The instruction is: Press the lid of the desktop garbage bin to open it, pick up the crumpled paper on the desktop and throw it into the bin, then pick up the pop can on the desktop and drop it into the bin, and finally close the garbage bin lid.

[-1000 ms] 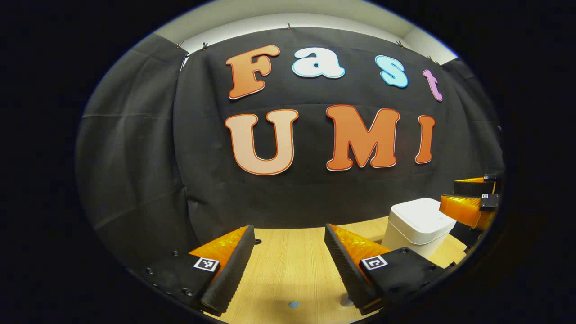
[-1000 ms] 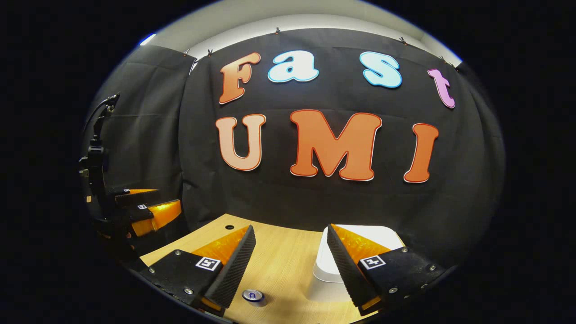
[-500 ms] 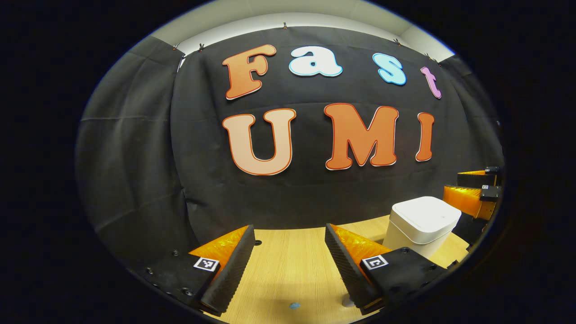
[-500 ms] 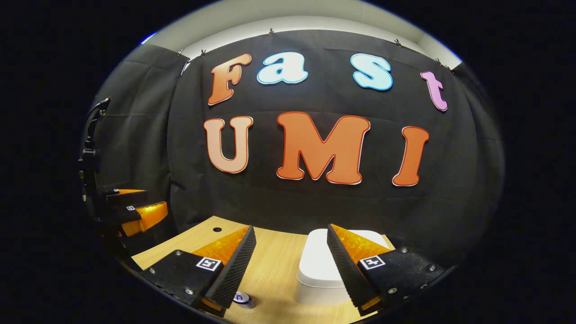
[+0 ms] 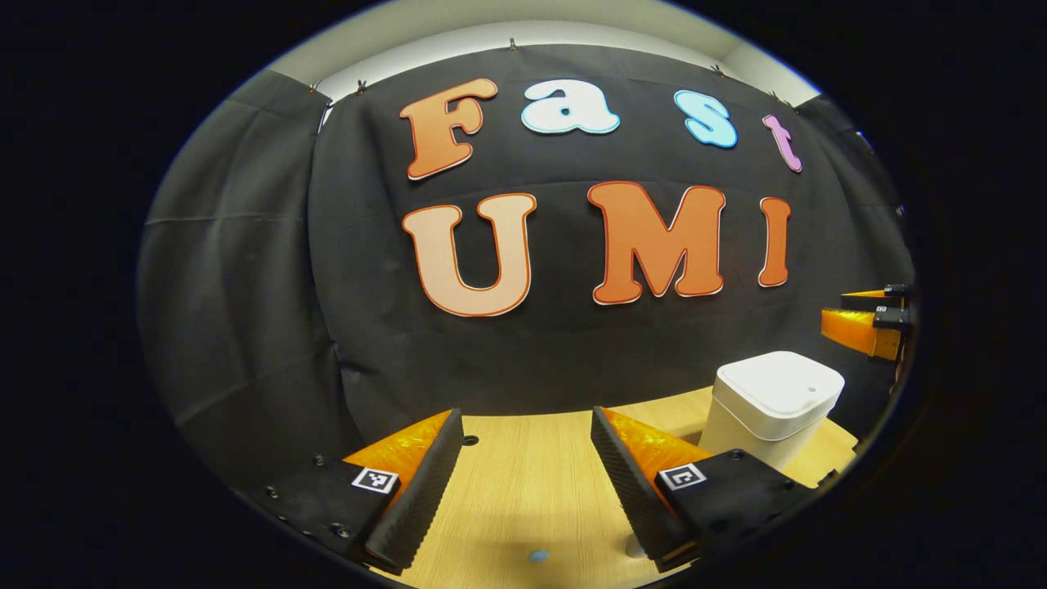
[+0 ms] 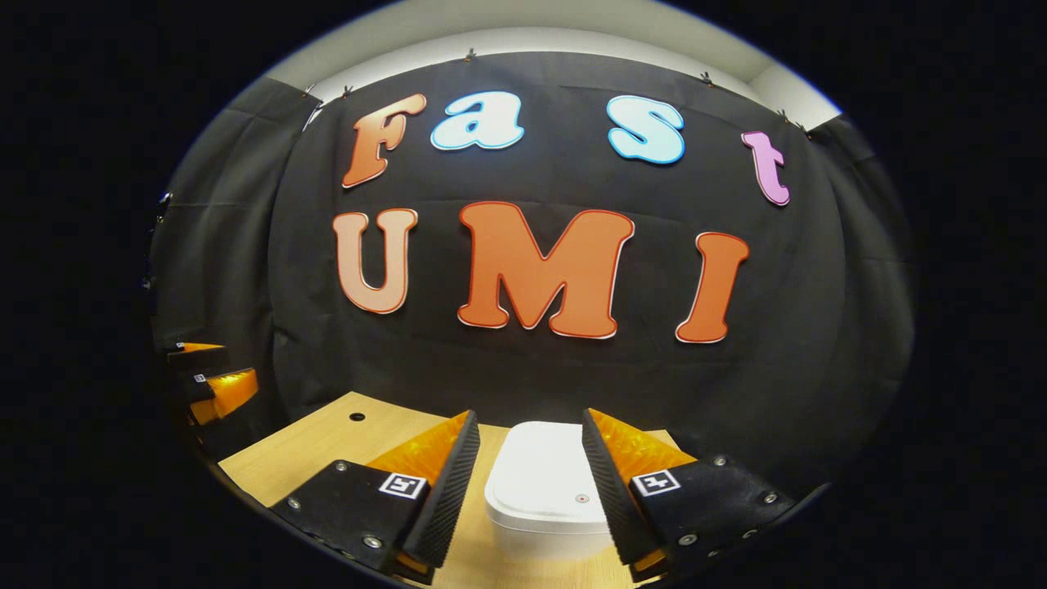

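1. At the far right of the bench (image 5: 532, 458), the garbage bin (image 5: 769, 405) stands upright with its lid (image 6: 544, 474) down flat; this fits both a bin waiting to be opened and one closed again.
2. The right tool (image 6: 523, 483) hangs above the lid, jaws apart, holding nothing. The left tool (image 5: 523, 483) is likewise spread and empty over bare bench.
3. Risk: an off-centre press could tip or slide the bin, which looks light.
4. Materials: smooth white plastic bin with rounded corners; pale wood-grain bench; ribbed finger pads (image 6: 446, 491).
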